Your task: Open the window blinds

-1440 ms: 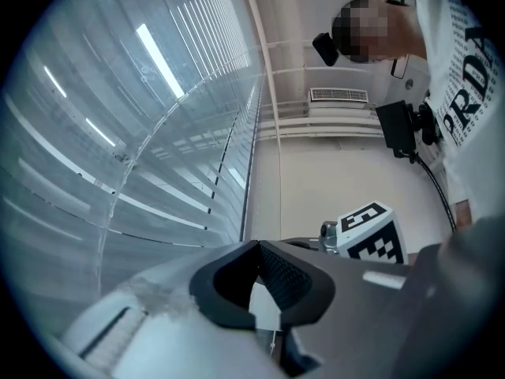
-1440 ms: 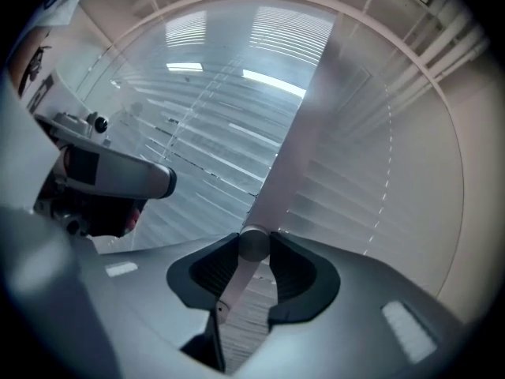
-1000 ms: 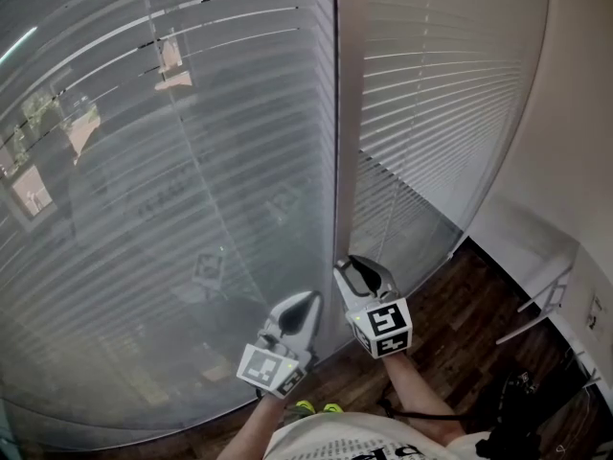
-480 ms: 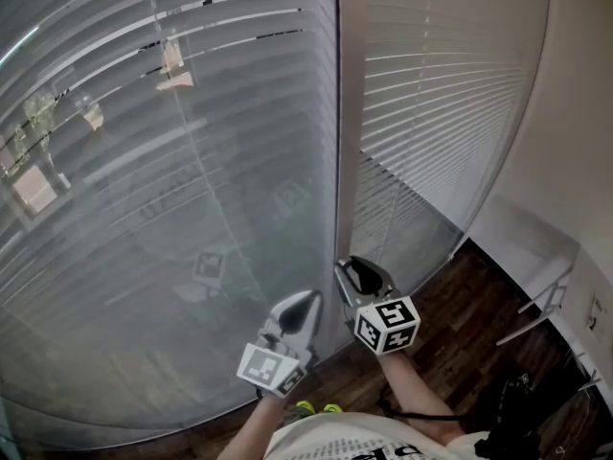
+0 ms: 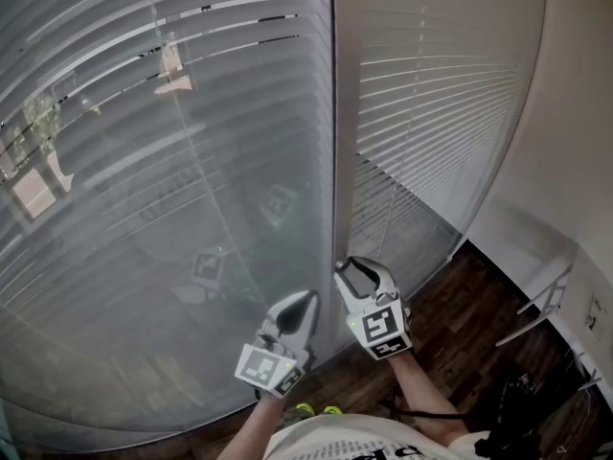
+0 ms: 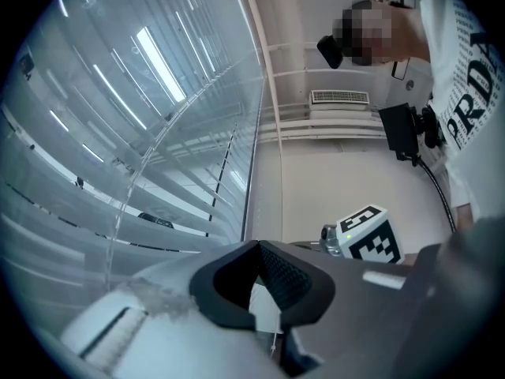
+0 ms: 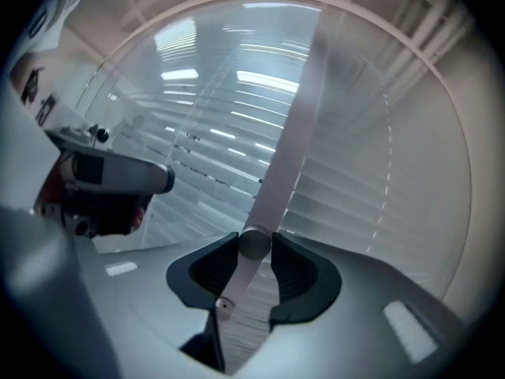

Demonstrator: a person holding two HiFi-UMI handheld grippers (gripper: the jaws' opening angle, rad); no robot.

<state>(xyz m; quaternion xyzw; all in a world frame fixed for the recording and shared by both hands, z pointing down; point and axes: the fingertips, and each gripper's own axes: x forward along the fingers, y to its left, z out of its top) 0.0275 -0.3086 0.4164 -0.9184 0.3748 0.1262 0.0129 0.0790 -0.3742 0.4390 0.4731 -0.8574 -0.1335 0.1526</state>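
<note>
Currently both tongs are pointing up at the blinds (image 5: 192, 161), which are hanging just ahead of and above them, slats looking mostly closed. Right tongs (image 5: 359, 264) are clenching the wand (image 7: 253, 245), knob pinched between both pads, probably for twisting it to tilt the slats. Left tongs (image 5: 299, 301) are sitting just beside, jaws meeting at the tips with a white bit and thin cord (image 6: 273, 346) caught between, likely for pulling. Head view is hiding both grips; only the 2 gripper views are showing them.
</note>
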